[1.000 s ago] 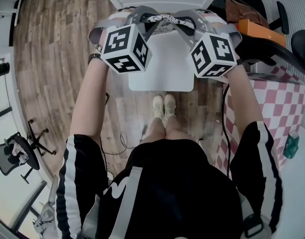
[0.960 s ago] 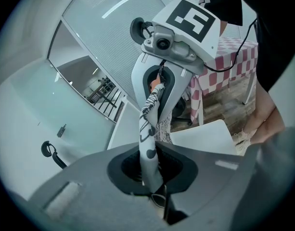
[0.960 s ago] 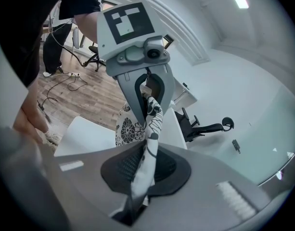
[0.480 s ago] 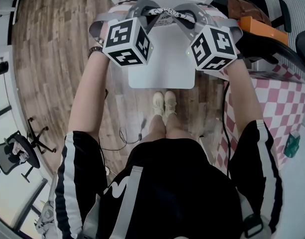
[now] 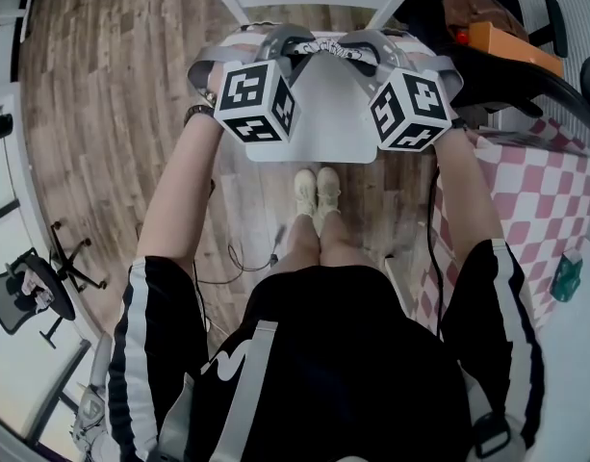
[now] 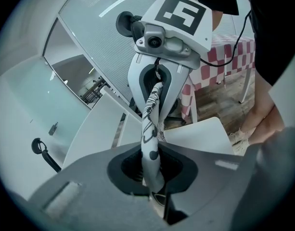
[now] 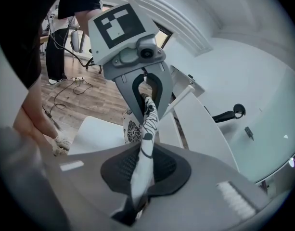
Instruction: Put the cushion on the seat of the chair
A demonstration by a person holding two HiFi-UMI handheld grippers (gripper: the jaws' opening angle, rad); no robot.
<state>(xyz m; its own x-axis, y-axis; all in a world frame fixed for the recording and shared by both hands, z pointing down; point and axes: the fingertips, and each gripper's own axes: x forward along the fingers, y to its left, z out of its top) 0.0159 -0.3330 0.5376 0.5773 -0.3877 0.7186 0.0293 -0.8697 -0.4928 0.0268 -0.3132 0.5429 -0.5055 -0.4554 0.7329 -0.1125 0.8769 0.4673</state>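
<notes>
The cushion (image 5: 323, 48) is white with a black print. It hangs stretched between my two grippers, above the far part of the white chair seat (image 5: 319, 128). My left gripper (image 5: 295, 46) is shut on one end of its edge, and my right gripper (image 5: 355, 49) is shut on the other end. In the left gripper view the fabric (image 6: 152, 124) runs from my left gripper (image 6: 153, 174) across to the right gripper (image 6: 157, 83), with the seat (image 6: 205, 134) below. In the right gripper view the cushion (image 7: 146, 134) is pinched in my right gripper (image 7: 140, 174) over the seat (image 7: 92, 134).
A table with a red checkered cloth (image 5: 554, 191) stands at the right. Behind it is a dark office chair carrying an orange thing (image 5: 506, 44). The person's shoes (image 5: 316, 195) are just in front of the seat, and cables (image 5: 242, 263) lie on the wooden floor. A small office chair (image 5: 35, 296) is far left.
Both grippers have sunk toward the chair seat with the cushion still stretched between them, both jaws staying shut on it.
</notes>
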